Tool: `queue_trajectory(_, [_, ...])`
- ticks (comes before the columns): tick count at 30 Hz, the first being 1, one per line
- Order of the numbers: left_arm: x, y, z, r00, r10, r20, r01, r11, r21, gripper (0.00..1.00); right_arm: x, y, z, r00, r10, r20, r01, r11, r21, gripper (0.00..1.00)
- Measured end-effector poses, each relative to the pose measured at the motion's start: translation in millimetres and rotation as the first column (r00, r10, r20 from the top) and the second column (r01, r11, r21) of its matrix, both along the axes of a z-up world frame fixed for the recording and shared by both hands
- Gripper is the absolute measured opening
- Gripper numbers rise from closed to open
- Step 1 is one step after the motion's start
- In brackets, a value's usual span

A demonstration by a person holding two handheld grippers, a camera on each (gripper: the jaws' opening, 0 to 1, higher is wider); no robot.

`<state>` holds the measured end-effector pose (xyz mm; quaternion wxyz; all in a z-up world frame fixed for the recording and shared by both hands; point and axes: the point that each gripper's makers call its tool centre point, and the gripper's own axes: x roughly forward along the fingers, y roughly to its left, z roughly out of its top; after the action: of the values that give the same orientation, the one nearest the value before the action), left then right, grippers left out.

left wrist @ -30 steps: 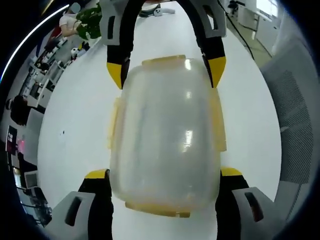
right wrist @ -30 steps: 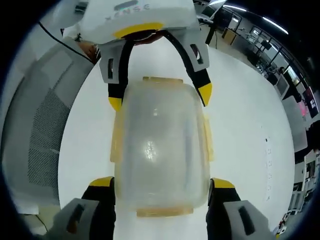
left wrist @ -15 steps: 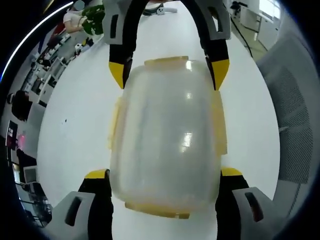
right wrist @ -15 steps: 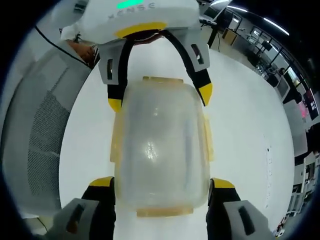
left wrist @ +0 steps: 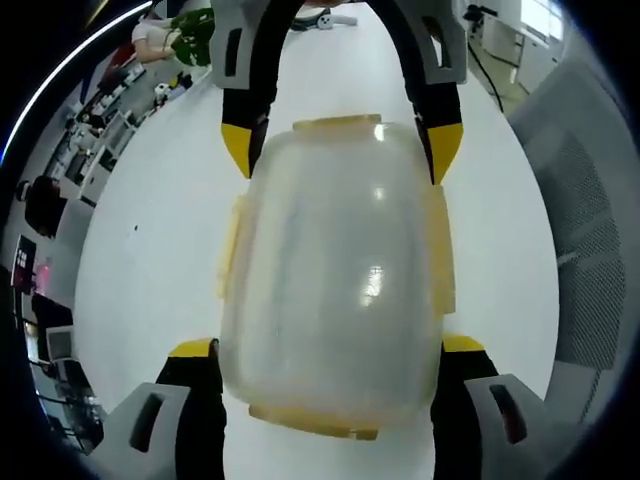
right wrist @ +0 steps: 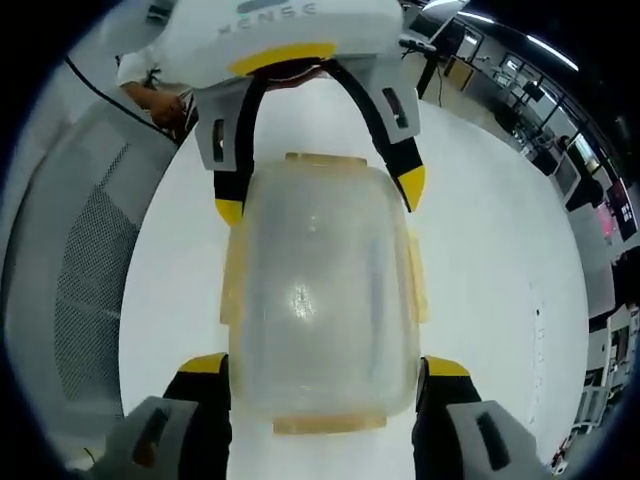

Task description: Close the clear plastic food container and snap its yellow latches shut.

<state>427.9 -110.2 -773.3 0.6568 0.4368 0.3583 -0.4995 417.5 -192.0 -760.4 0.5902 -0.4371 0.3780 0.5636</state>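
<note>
Between the two grippers, on the white table (left wrist: 150, 230), sits the clear plastic food container (left wrist: 335, 270), lid down on it and the yellow latches (left wrist: 436, 245) showing along its sides and ends. At the container's near end in the left gripper view, the left gripper (left wrist: 325, 348) straddles it, jaws spread about as wide as the box, yellow tips just beside the two near corners; whether they press on the plastic or only flank it, I cannot tell. At the container's far end in that same view the right gripper (left wrist: 340, 150) does the same, wide apart at the other pair of corners. The right gripper view mirrors this, with the container (right wrist: 322, 290) between its own jaws and the left gripper (right wrist: 318, 198) beyond it.

The side latches look flared out from the container's walls, so I judge them not yet snapped, though the blur of the plastic leaves it uncertain. To do this well, one gripper should steady the container's end while the other pushes a latch flat against the wall, pressing squarely at its middle so the box doesn't skid across the table or tip.
</note>
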Motion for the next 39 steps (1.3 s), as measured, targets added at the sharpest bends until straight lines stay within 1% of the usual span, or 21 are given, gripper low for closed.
queue_trajectory(4, [0.9,4.1,-0.1,1.0,-0.003,0.001,0.003,1.0,0.002,0.84,1.0,4.1,-0.9,1.0,-0.003,0.001,0.003,1.0,0.003,0.73])
queue_trajectory(10, [2.3,4.2,-0.7,1.0,0.0,0.0,0.0,1.0,0.003,0.84,1.4,4.6,-0.4,1.0,-0.007,0.001,0.007,1.0,0.009,0.73])
queue_trajectory(13, [4.7,3.8,0.1,1.0,0.003,0.001,-0.003,1.0,0.0,0.84,4.9,4.4,-0.3,1.0,-0.006,0.003,0.006,1.0,0.006,0.73])
queue_trajectory(22, [15.3,3.5,-0.1,1.0,0.01,0.003,-0.01,1.0,-0.006,0.83,15.8,3.7,-0.5,1.0,-0.001,0.004,0.001,1.0,0.001,0.73])
queue_trajectory(39, [34.0,3.6,0.5,1.0,-0.01,0.003,0.01,1.0,0.003,0.83,32.7,4.2,0.2,1.0,-0.019,0.008,0.019,1.0,0.012,0.74])
